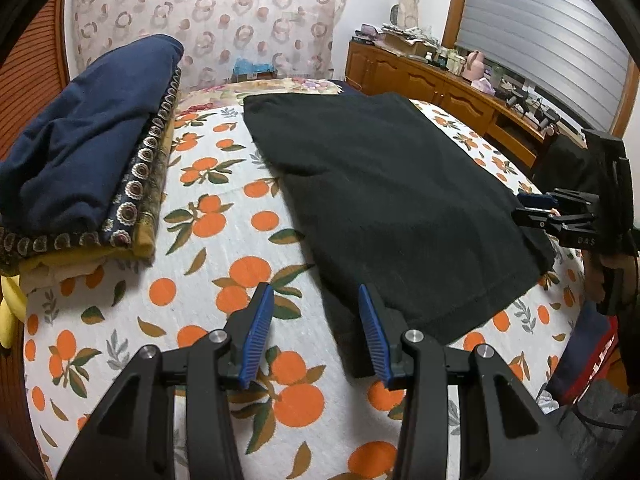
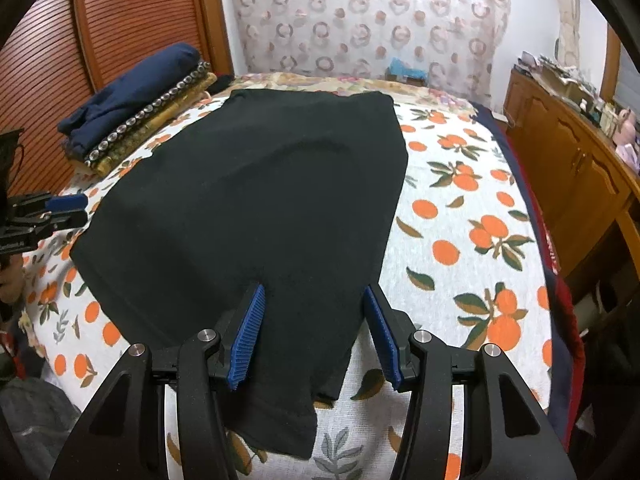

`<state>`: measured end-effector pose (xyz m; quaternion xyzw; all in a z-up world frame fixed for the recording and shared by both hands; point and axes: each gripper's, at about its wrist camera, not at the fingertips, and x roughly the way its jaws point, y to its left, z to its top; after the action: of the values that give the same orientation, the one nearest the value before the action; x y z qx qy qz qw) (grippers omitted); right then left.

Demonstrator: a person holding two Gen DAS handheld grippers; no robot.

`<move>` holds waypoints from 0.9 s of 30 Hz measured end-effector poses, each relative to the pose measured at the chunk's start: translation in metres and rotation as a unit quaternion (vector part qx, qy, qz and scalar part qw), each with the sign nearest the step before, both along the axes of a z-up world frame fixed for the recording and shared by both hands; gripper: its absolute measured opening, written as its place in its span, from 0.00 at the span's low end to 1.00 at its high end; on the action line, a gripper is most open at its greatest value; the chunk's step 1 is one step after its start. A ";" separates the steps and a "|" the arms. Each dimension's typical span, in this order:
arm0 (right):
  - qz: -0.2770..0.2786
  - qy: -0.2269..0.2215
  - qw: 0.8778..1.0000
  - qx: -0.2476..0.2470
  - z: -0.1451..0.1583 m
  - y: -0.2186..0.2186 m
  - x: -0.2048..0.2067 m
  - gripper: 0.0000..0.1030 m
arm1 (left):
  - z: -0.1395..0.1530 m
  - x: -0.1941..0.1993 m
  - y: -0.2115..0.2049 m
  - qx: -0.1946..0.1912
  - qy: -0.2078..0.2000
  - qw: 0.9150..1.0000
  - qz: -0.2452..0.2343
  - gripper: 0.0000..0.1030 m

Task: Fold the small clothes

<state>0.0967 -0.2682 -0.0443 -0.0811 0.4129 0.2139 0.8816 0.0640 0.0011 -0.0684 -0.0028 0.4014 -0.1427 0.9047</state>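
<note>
Black shirt (image 2: 260,184) lies spread flat across the middle of the bed (image 2: 460,240), on the orange-print cover. Left gripper (image 1: 316,332) hangs over its near corner, right gripper (image 2: 314,332) over its near edge, both with jaws apart, gripping nothing. Folded pile (image 1: 88,168) sits at the bed's far left corner.

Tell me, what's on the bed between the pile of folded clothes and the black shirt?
Nothing but bare orange-print bedspread. The left wrist view shows that strip between the pile of folded clothes and the black shirt.
</note>
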 end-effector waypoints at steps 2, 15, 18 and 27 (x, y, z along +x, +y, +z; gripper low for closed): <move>-0.001 -0.001 1.000 -0.001 -0.001 0.001 0.000 0.51 | -0.002 0.000 -0.003 -0.001 0.004 1.000 -0.004 0.42; -0.002 0.012 1.000 -0.001 -0.004 -0.002 -0.005 0.51 | -0.011 0.000 -0.007 -0.019 0.018 1.000 -0.014 0.42; -0.001 0.010 1.000 -0.003 -0.004 -0.001 -0.006 0.51 | -0.013 0.002 -0.006 -0.032 0.019 0.999 -0.019 0.41; 0.042 0.009 0.999 -0.009 -0.005 0.006 -0.005 0.26 | -0.010 0.009 -0.016 -0.055 0.031 0.997 -0.047 0.01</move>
<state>0.0922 -0.2617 -0.0492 -0.1045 0.4194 0.2473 0.8672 0.0730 -0.0148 -0.0782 -0.0376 0.4201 -0.2068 0.8828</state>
